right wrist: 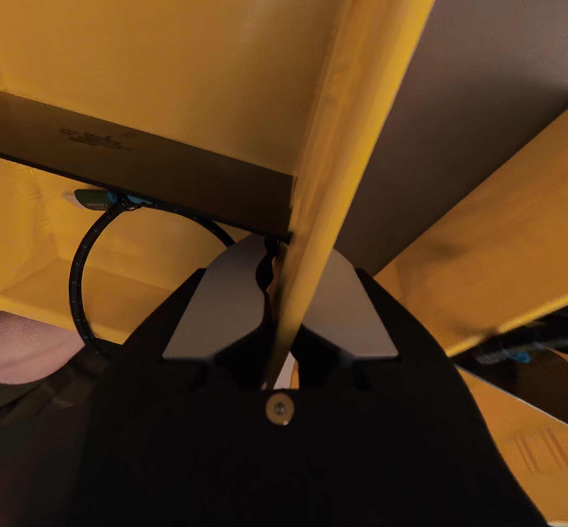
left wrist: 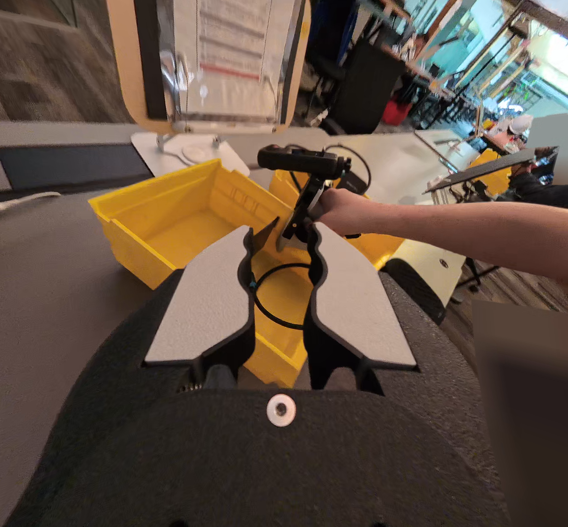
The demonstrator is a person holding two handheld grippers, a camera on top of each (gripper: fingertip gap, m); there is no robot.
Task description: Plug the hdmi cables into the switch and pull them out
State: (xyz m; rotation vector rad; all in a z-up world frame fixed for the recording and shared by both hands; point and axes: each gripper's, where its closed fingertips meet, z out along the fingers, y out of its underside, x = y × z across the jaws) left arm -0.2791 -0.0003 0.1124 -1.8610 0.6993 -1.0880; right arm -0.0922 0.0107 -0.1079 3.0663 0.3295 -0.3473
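A black HDMI cable (left wrist: pixel 285 265) lies looped in a yellow bin (left wrist: pixel 276 355). My left gripper (left wrist: pixel 281 229) is open and empty, held above that bin with the loop showing between its fingers. In the right wrist view the cable (right wrist: pixel 73 281) ends in a dark plug (right wrist: pixel 92 200) beside a flat black box, the switch (right wrist: pixel 153 168), which lies inside the bin (right wrist: pixel 184 51). My right gripper (right wrist: pixel 292 245) straddles the bin's side wall, one finger inside and one outside, closed against it. A hand holds it in the left wrist view (left wrist: pixel 285 235).
An empty yellow bin (left wrist: pixel 153 180) stands to the left, another yellow bin (left wrist: pixel 378 248) to the right, also in the right wrist view (right wrist: pixel 461 266). A stand with a plastic-covered sheet (left wrist: pixel 227 51) rises behind the bins. The person's forearm (left wrist: pixel 430 226) crosses from the right. There is about 30 cm between the tips of the two grippers.
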